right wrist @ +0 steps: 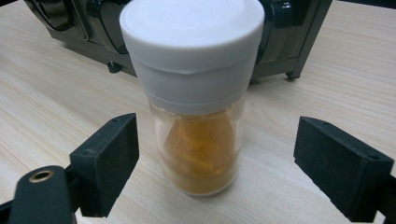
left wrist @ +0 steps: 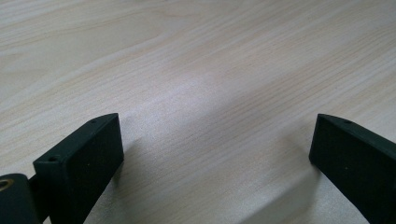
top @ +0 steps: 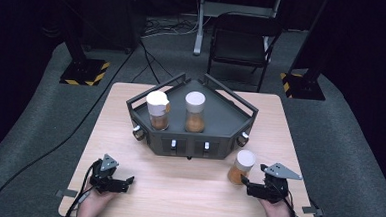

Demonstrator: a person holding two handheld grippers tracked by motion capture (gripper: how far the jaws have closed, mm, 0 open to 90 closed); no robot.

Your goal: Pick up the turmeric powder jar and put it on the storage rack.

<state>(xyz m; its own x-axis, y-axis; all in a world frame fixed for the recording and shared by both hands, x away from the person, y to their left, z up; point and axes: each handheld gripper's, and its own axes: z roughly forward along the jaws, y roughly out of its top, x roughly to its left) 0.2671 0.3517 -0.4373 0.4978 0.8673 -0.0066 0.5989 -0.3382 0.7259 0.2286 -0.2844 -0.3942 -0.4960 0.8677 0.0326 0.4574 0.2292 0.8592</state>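
Note:
A dark grey five-sided tray [top: 230, 120] stands at the middle of the wooden table and holds two white-capped spice jars [top: 157, 110] [top: 195, 111] with orange-brown powder. A third such jar [top: 241, 166] [right wrist: 198, 98] stands upright on the table just in front of the tray's right corner. My right gripper [top: 253, 186] [right wrist: 215, 154] is open right behind this jar, jaws apart on either side without touching it. My left gripper [top: 123, 181] [left wrist: 217, 149] is open near the table's front left, over bare wood with nothing between its jaws.
The tray's front wall carries knobs and small white switches [top: 173, 144]. Beyond the table stand a black chair [top: 242, 43], a desk leg [top: 199, 23] and two stand bases with yellow-black stripes [top: 85, 72]. A cable runs across the grey carpet at the left.

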